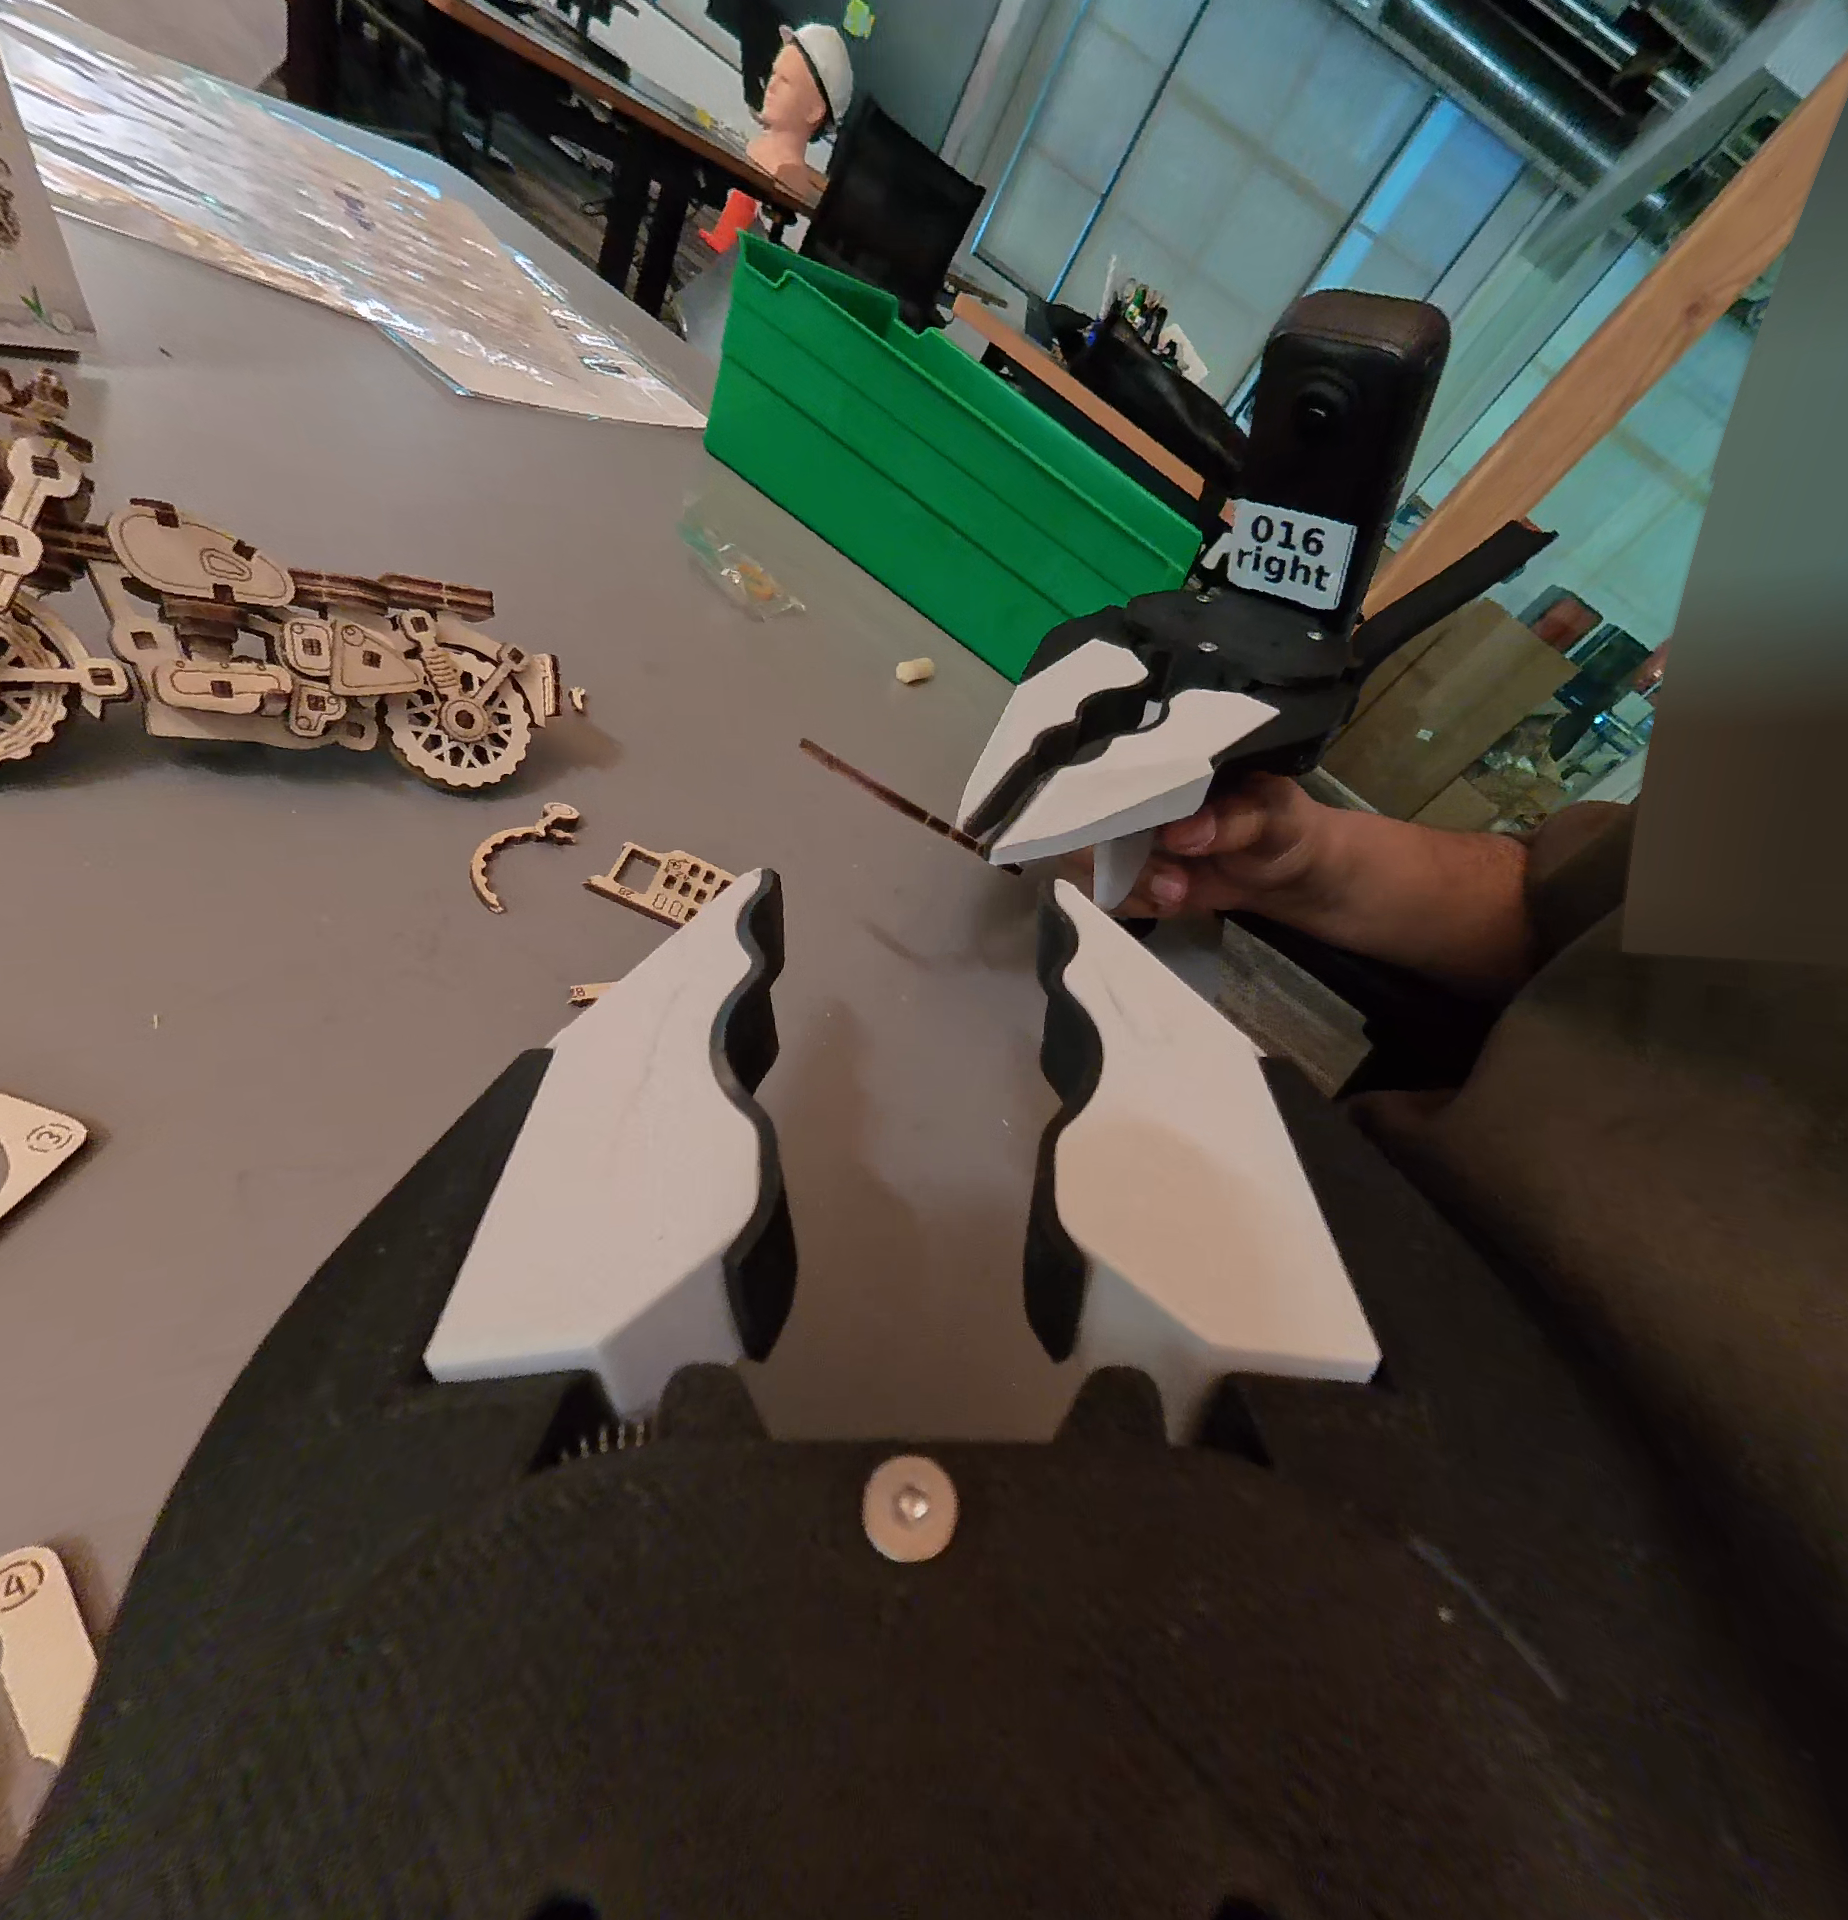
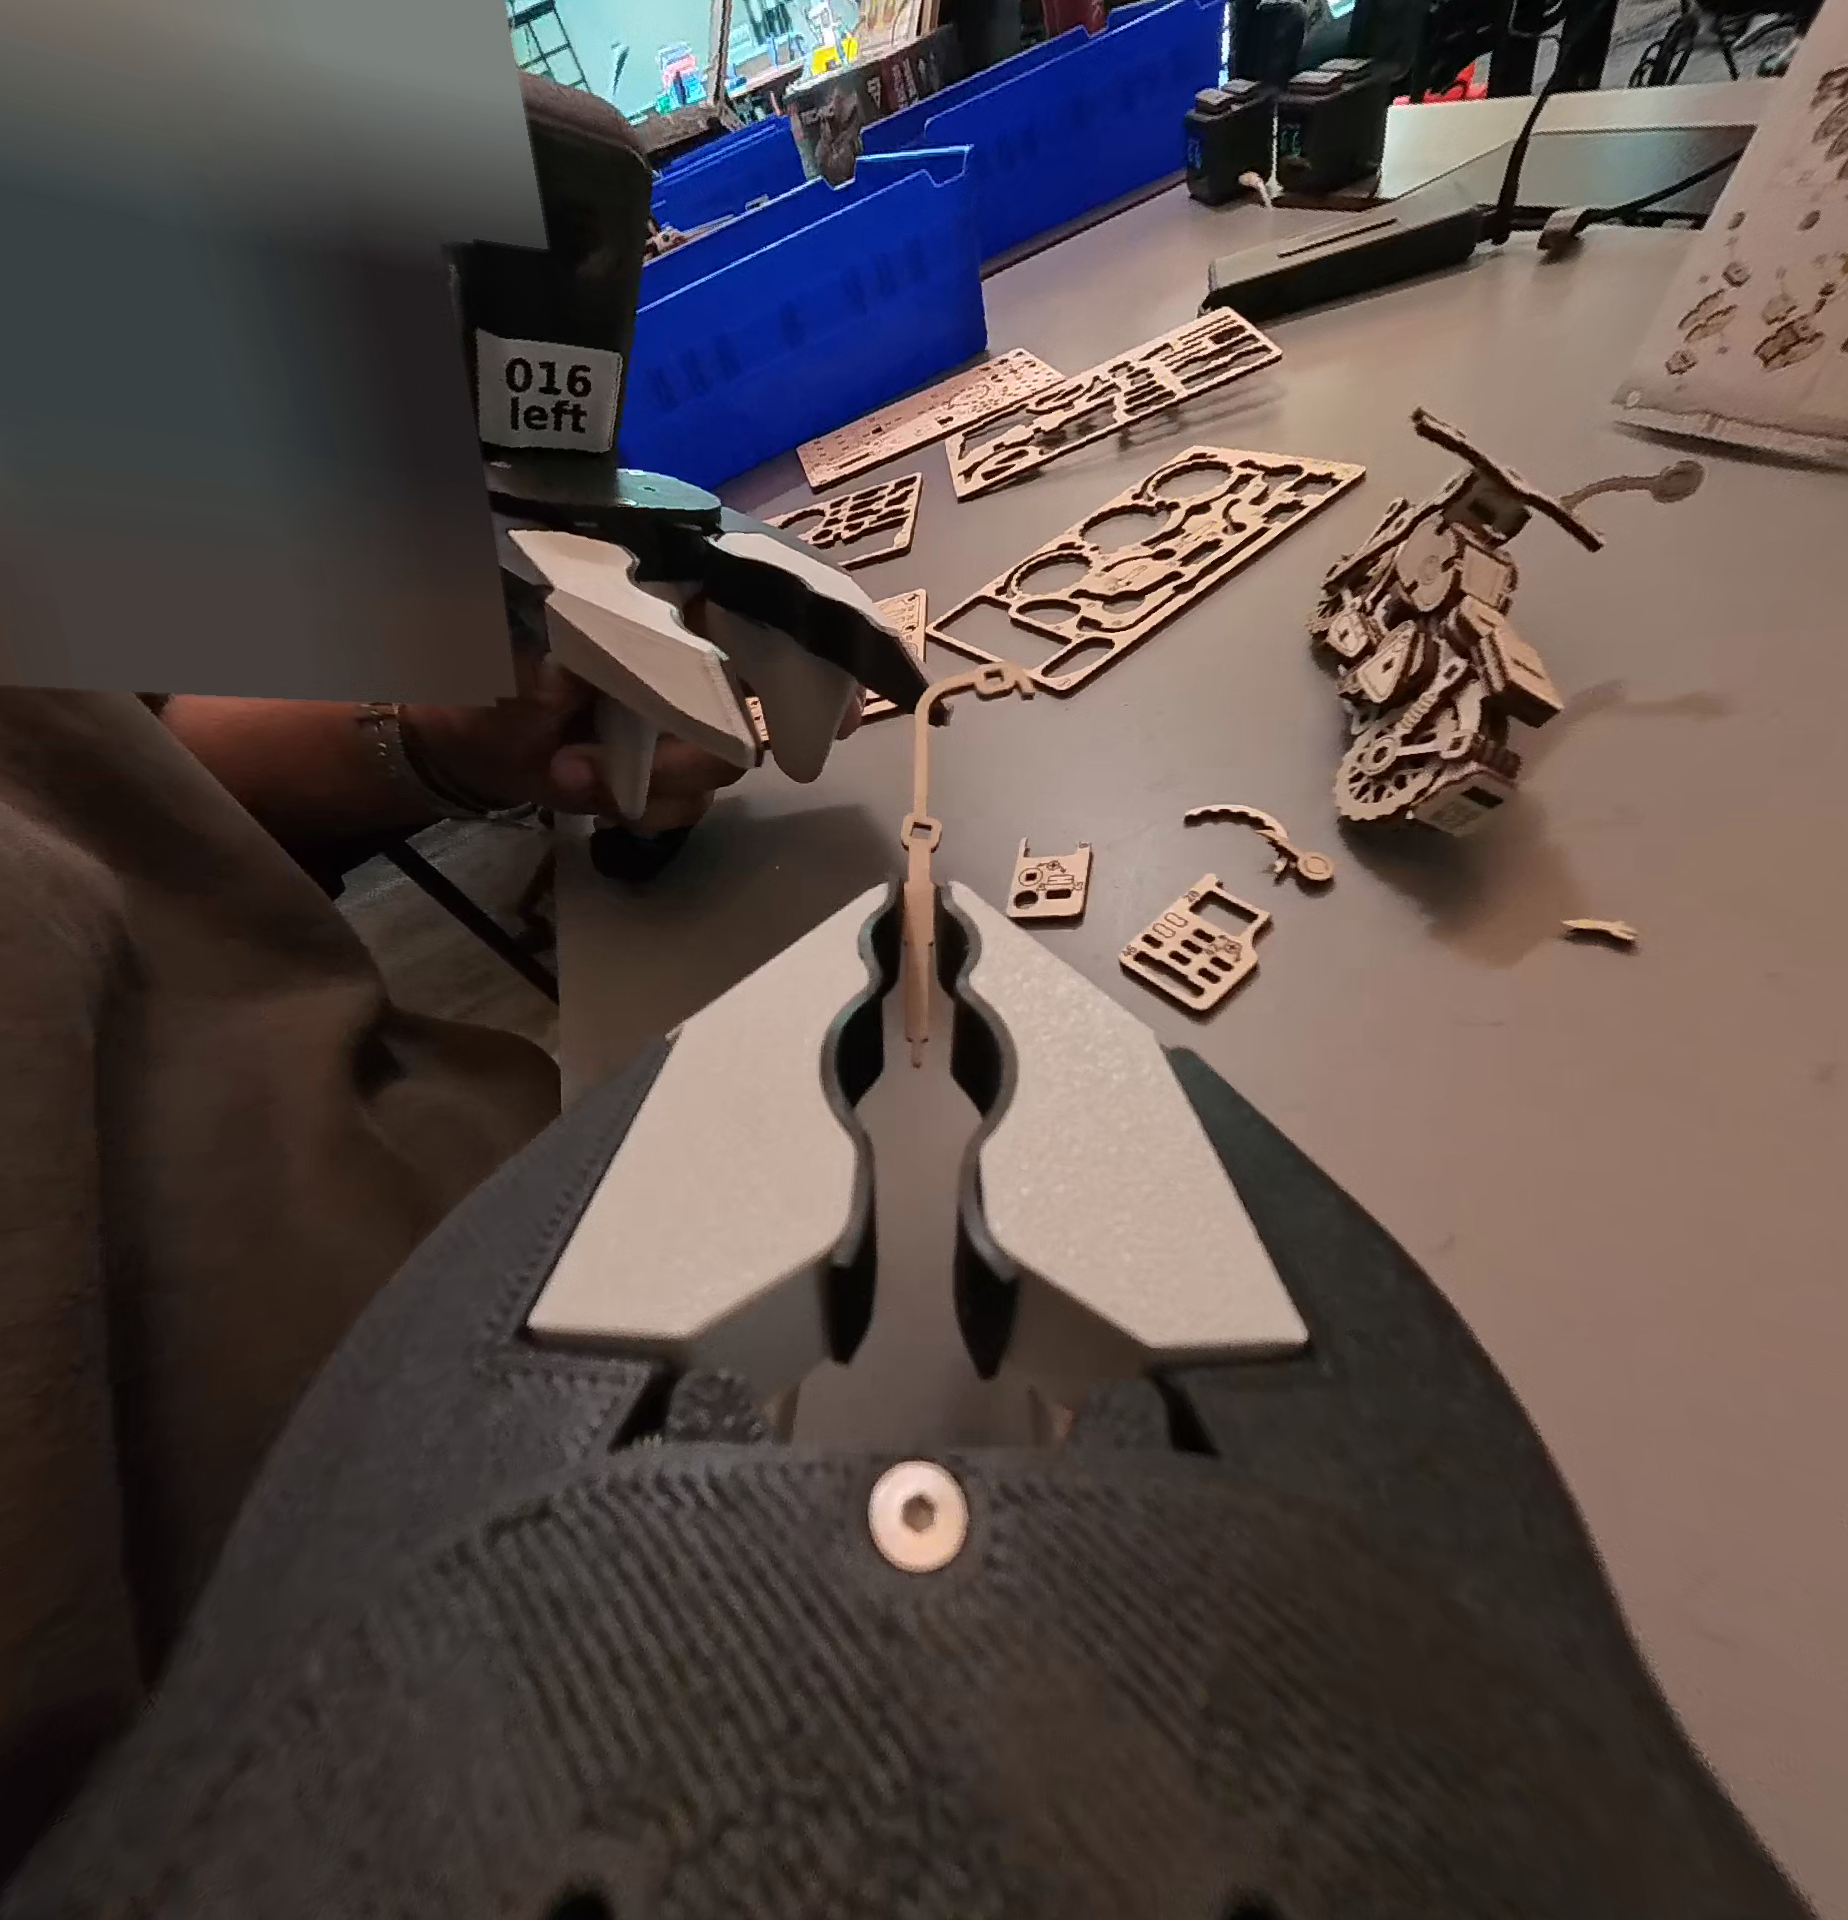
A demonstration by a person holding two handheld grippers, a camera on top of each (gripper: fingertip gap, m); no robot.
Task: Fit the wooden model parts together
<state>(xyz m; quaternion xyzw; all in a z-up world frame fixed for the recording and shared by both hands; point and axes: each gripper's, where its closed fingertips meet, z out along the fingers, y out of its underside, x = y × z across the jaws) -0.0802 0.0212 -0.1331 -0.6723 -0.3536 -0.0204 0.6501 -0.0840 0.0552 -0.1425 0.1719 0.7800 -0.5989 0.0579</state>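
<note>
Right tongs (image 2: 918,914) are clamped on a thin wooden strip (image 2: 920,821), held edge-on above the grey table (image 2: 1419,1143) with its hooked tip pointing away; left tongs (image 1: 904,904) are held apart and empty, just beside the strip's far end, low over the table. The half-built wooden motorbike (image 1: 245,644) is seen lying well apart from both tongs, with loose parts between: a curved toothed piece (image 1: 515,847), a slotted plate (image 1: 665,883) and a smaller plate (image 2: 1048,881). The step in hand is judged to be carrying the strip toward its mate, with nothing yet joined; next, the strip's mating slot would need to be found and the strip turned to line up, while the bike is probably steadied by the left tongs. Open table is left between tongs and bike; the near table edge lies close under both hands; a green bin (image 1: 930,457) and punched-out sheets (image 2: 1138,582) bound the far side.
</note>
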